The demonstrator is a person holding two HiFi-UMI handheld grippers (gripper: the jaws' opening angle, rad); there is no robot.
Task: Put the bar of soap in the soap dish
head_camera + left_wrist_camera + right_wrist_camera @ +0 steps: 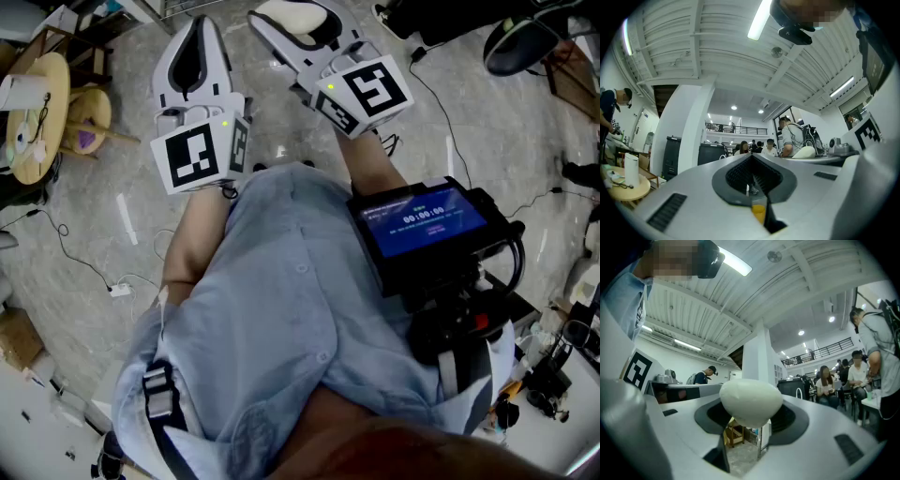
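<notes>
Both grippers are raised in front of the person's chest and point up and away from the floor. My right gripper (281, 21) is shut on a white, rounded bar of soap (298, 15). In the right gripper view the soap (751, 401) sits between the two grey jaws, with my right gripper (751, 414) closed on it. My left gripper (200, 26) is shut with nothing in it; in the left gripper view its tips (752, 159) meet. No soap dish shows in any view.
A round wooden table (37, 117) with small items stands at the far left on the marble floor. Cables (84, 267) run over the floor. A screen unit (427, 220) hangs on the person's chest. Several people sit and stand in the hall (855, 373).
</notes>
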